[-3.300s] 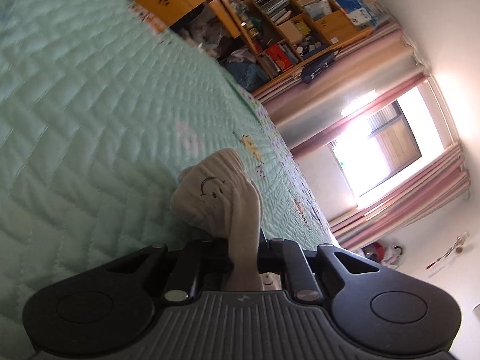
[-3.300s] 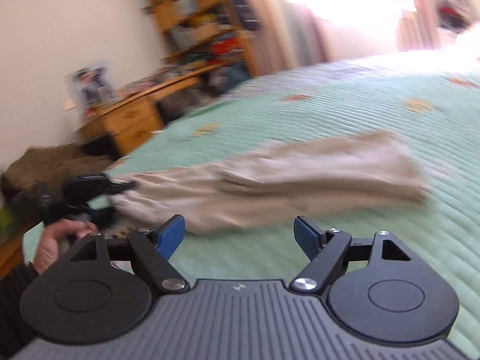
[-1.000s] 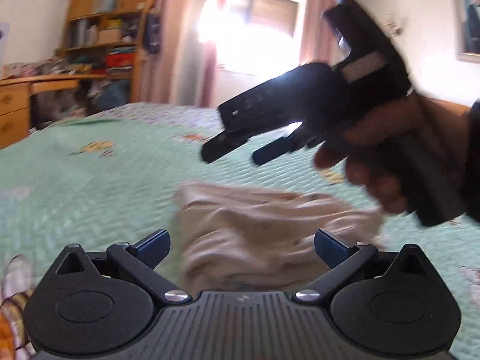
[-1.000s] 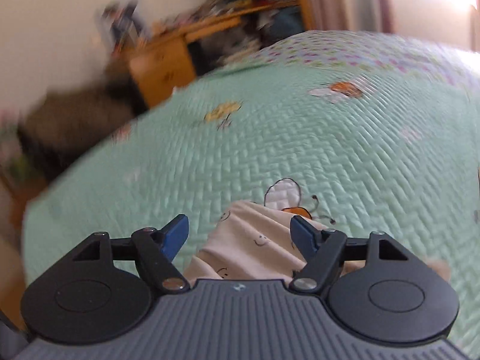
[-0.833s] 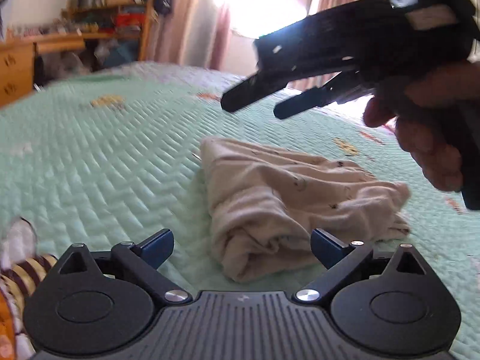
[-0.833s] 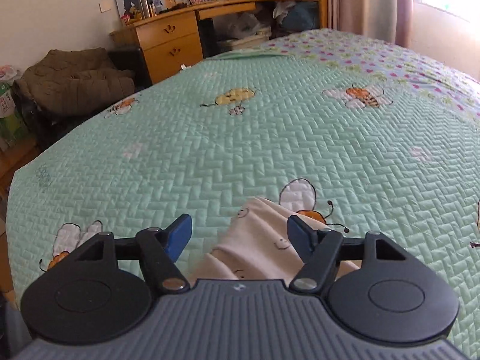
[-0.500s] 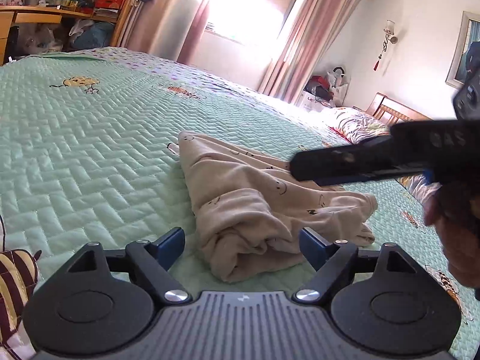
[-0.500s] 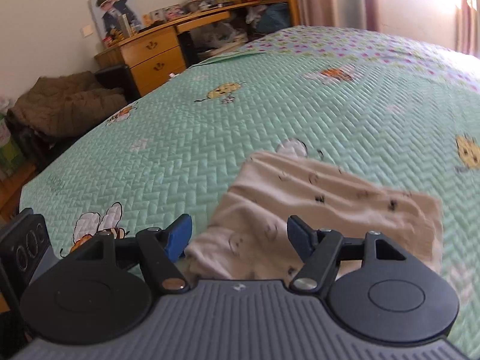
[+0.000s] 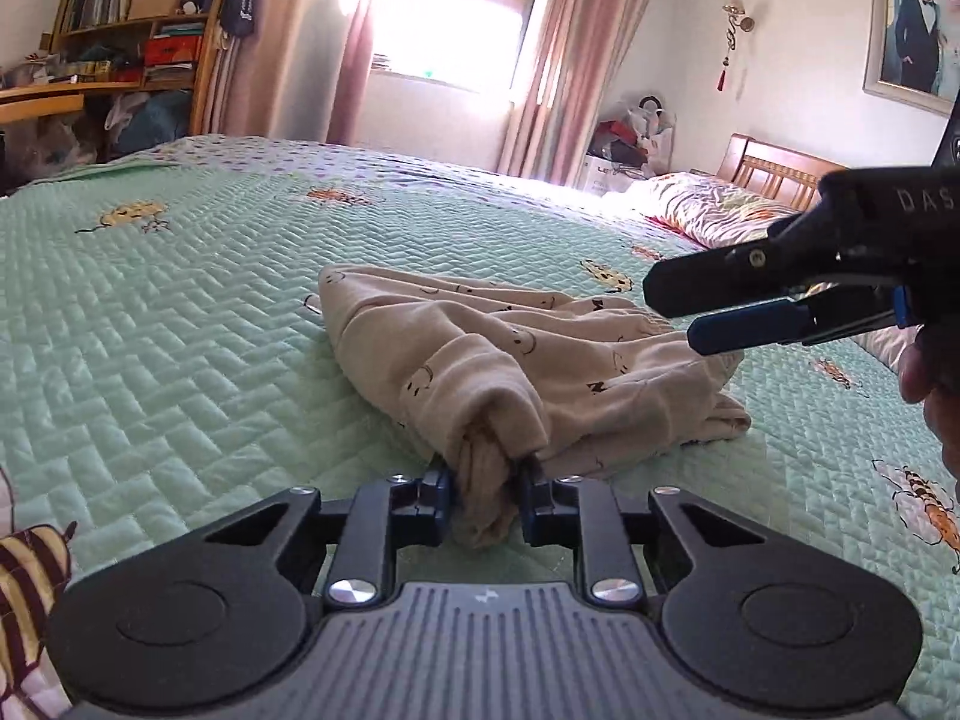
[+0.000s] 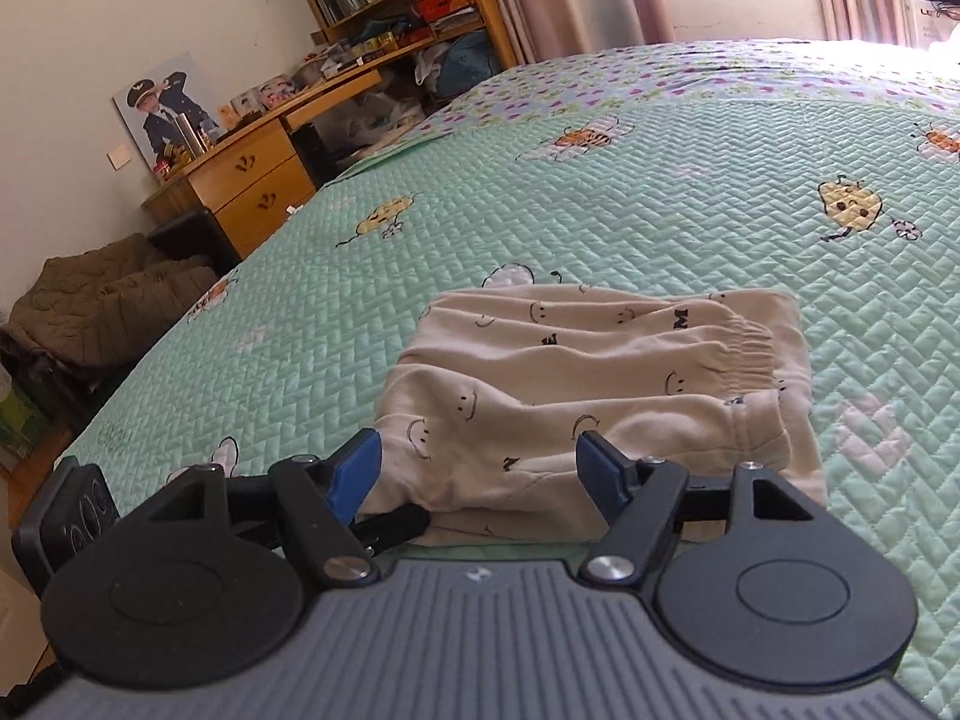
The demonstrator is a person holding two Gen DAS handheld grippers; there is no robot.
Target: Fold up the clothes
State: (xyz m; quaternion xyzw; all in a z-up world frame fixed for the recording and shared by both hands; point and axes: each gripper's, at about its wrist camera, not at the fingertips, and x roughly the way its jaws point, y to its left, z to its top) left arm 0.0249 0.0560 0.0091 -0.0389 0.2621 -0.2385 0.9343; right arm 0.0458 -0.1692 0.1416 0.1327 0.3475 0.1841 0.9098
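Pinching a bunched fold at the near end of the beige garment (image 9: 480,384), the left tongs (image 9: 485,498) have just been closing — half a second earlier their pads stood wide on either side of the cloth, now both press on it. The right tongs (image 10: 480,468) are spread, the garment's near edge lying between the blue pads (image 10: 354,471) without contact; in the left wrist view they (image 9: 690,315) hang above the garment's far end, whereas one second earlier they were higher, over its middle. The garment, printed with smiley faces, lies roughly folded near the middle of the bed (image 9: 180,312) — it has kept its place. Bed surface: green quilted cover with bee motifs. Room: wooden desk (image 10: 240,180) and bookshelf (image 9: 138,12) along one wall, pink curtains (image 9: 540,54) at a bright window, a pillow (image 9: 708,210) by the headboard.
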